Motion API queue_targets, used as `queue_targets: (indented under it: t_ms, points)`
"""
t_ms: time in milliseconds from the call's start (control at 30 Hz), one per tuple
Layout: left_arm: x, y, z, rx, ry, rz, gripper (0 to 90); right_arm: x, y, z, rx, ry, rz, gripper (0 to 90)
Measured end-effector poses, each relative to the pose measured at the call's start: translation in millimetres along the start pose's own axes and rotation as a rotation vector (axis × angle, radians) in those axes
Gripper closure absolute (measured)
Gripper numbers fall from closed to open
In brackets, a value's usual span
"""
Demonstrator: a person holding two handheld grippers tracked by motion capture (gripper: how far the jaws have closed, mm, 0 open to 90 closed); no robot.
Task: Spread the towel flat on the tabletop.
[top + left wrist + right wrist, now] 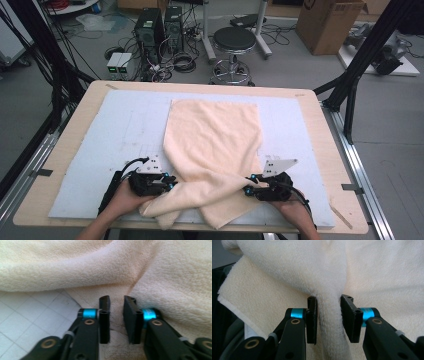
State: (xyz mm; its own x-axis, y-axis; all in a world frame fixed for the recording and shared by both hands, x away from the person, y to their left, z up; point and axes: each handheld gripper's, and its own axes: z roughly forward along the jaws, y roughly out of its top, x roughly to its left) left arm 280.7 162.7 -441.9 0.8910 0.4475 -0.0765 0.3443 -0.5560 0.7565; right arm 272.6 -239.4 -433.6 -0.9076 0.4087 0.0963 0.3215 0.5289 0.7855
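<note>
1. Towel (212,145): cream terry, soft looped pile, thick hemmed edge. It lies on the grey mat (100,145), far end flat and square. The near end is gathered into two crossed flaps that reach the mat's front edge.
2. Your left gripper (170,183) sits at the towel's near left corner. In the left gripper view (116,315) the black jaws stand close together with a ridge of towel between them. The pads look pressed on the fold, so you are pinching the towel.
3. Your right gripper (248,186) sits at the near right corner. In the right gripper view (328,315) a thick vertical fold of towel fills the gap between the jaws, both pads against the pile: pinching the towel.
4. Jaws: flat matte black blocks on black arms, with blue collars and brass pivots.
5. The high view gives the whole layout: mat on a pale wooden table (320,150), a grey three-cornered plate on each gripper, your hands entering from the bottom.
6. The left gripper view adds the mat's faint square grid beside the towel.
7. The right gripper view adds the towel's hemmed edge at the left, seen close.
8. Beyond the table: a black round stool (234,40), computer towers (160,27), cables on the floor, and a cardboard box (330,22).
</note>
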Motion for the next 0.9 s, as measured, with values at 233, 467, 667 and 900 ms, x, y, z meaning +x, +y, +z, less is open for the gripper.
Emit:
queue_targets:
  t_ms: [233,467,667,900]
  points:
    - [-3.9,-2.7,-23.5,-0.076,0.039,-0.025,86.0,3.0,6.5,-3.5,-0.023,-0.006,-0.005,69.4]
    - [-19.9,-16.7,-80.0,-0.202,0.118,-0.048,86.0,8.3,22.2,2.7,-0.054,0.007,-0.04,71.0]
    - [-33.3,-30.4,-97.8,-0.215,0.115,-0.049,85.8,14.2,33.2,14.3,-0.042,0.027,-0.059,70.3]
    - [-22.2,-24.9,-87.8,-0.236,0.079,-0.101,65.3,20.4,30.5,-1.9,-0.091,0.008,-0.052,59.5]
